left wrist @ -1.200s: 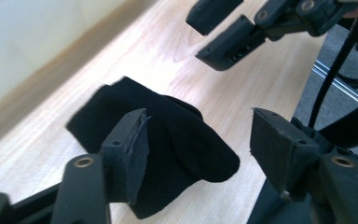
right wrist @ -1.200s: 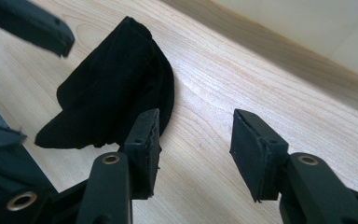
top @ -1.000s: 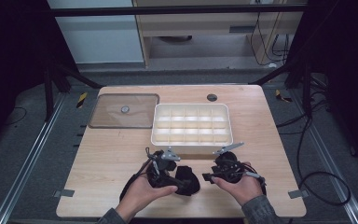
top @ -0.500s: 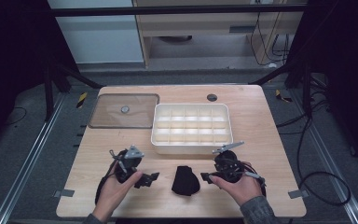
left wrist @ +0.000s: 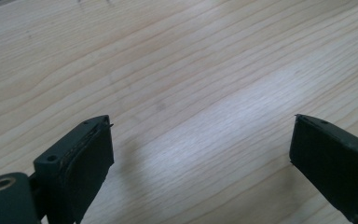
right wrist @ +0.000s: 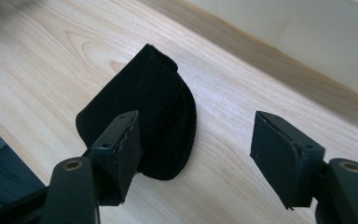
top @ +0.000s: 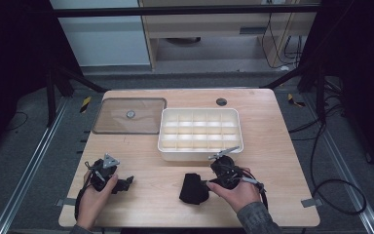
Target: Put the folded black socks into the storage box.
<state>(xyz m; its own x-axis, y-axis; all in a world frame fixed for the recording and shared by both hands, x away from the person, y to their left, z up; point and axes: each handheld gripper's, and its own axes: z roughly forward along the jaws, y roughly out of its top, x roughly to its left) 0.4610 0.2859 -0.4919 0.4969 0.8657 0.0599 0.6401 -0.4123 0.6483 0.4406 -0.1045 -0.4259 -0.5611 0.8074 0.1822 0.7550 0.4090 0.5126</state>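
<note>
wooden table (top: 282,146), black cloth (right wrist: 144,107) partly behind tongs

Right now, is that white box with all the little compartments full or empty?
Empty. In the high view the white compartment box shows bare pale bottoms in every compartment, and its clear lid lies flat on the table beside it.

Both hands low over the bench, fingers parted on each gripper

The left hand (top: 93,197) comes in at the bottom left corner, holding the left gripper (top: 125,183) level, pointing right; its fingers (left wrist: 81,161) have just been opening and stand wide with nothing between them. The right hand (top: 234,192) enters right of centre, its right gripper (top: 205,184) pointing left; its fingers (right wrist: 286,156) have just closed slightly, yet stand apart, gripping nothing.
</note>
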